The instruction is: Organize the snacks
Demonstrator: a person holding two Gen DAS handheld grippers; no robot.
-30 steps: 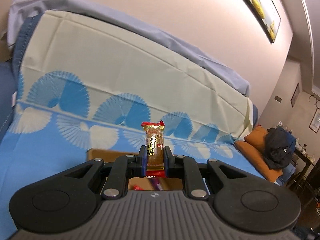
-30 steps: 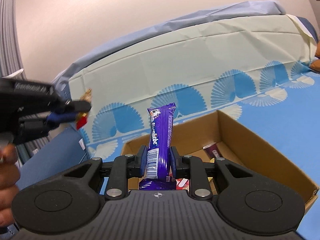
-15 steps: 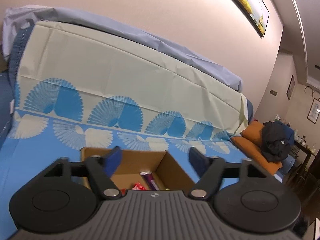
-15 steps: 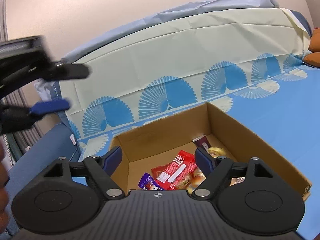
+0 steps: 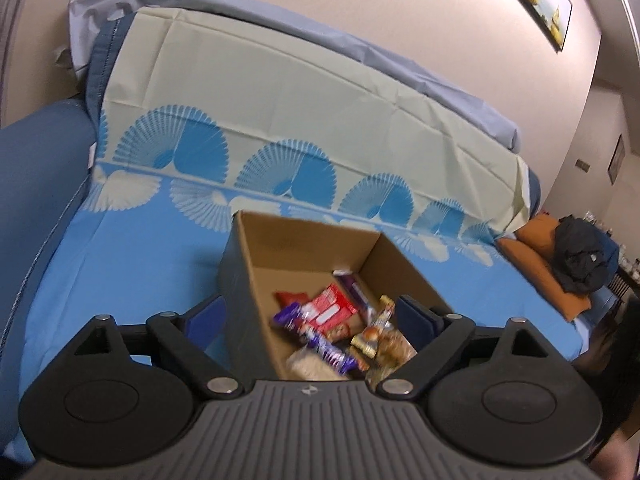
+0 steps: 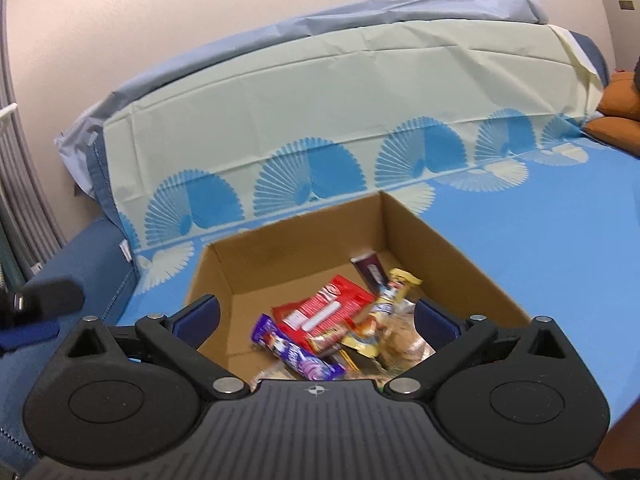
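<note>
**Q:** Two grippers over one box: which step is shown?

**A:** Release. The left gripper (image 5: 310,316) and right gripper (image 6: 316,316) both hang above the cardboard box (image 6: 404,220) on the blue sheet (image 6: 540,240); each has just been opening its jaws, which stand wide apart with nothing clamped between them. The snacks lie in the near right part of the box: a purple bar (image 6: 296,354) nearest, a red packet (image 6: 328,310) behind it, a gold-wrapped sweet (image 6: 400,282) to the right.

**Q:** What does the next move call for?

**A:** Probably lifting both grippers clear of the box walls and seeking further loose snacks; none shows outside the box.
</note>
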